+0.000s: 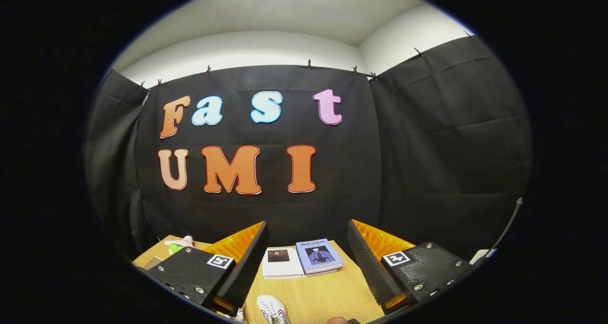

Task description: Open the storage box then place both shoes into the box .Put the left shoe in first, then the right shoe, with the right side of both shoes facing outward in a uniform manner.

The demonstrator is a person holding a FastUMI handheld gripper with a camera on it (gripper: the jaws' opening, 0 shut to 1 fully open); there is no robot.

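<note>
Right now my tool (304, 267) is held above the wooden table (327, 295) with its two fingers spread wide apart and nothing between them. Below the gap, close to the left finger, I see the toe of a white shoe (271, 309) with white laces and coloured trim lying on the table — the rest of it is cut off from sight. Beyond the fingers, near the table's far edge, two books lie side by side, touching: a white book (281, 262) with a small dark picture on its cover, and a blue book (319, 256) tilted slightly. Past the left finger, at the far left corner of the table, lies a small pink and green object (178, 244) — I cannot tell what it is.
</note>
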